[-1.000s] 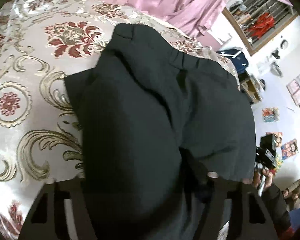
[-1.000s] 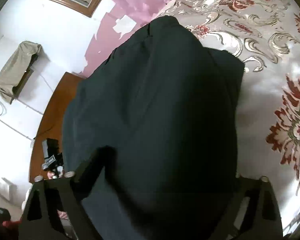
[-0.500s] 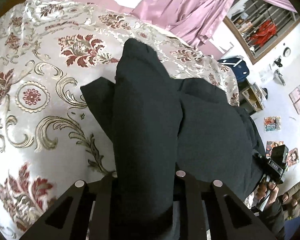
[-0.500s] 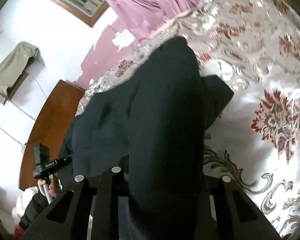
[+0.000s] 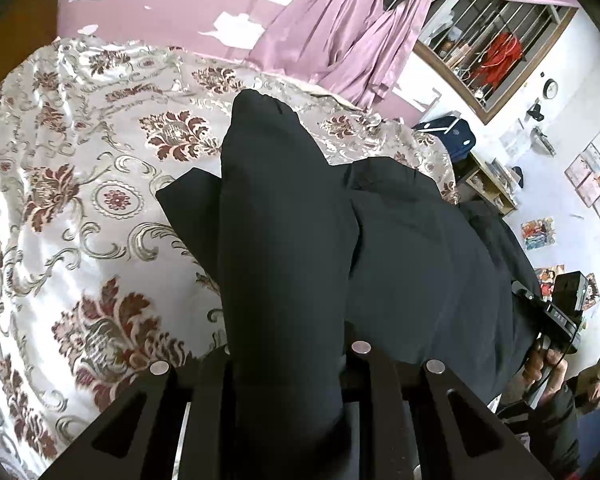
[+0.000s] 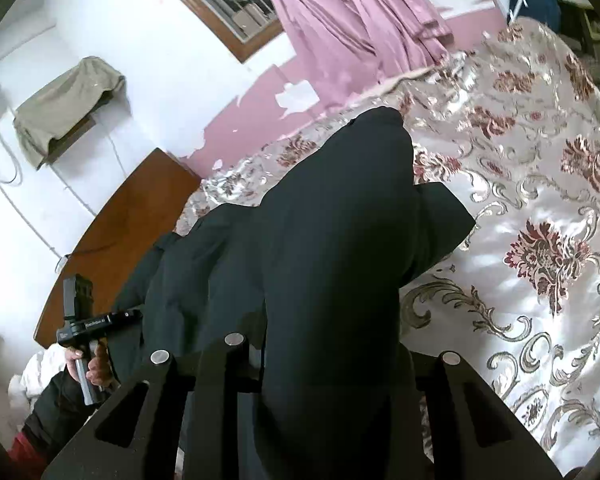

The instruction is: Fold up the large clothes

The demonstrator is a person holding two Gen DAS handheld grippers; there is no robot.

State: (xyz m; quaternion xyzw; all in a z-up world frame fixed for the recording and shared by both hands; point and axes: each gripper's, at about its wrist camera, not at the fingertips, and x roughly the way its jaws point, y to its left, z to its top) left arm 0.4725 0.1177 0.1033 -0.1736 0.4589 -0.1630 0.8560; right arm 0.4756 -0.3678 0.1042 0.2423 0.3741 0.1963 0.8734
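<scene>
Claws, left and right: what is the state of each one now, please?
Left claw: closed on the black garment.
Right claw: closed on the same black garment.

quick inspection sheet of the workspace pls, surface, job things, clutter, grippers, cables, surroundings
surface: bed under a shiny floral bedspread, creased, bare where the garment does not lie
job's things: one black garment, part lifted off the bed in two gathered ridges, the rest draped on the bedspread
clutter: nothing seen on the bedspread besides the garment
grippers: left gripper shut on a fold of the black garment; right gripper shut on another fold
cables: thin wire on the white wall; none seen on the bed
surroundings: pink curtain, barred window, peeling pink wall, wooden headboard, posters on the wall
</scene>
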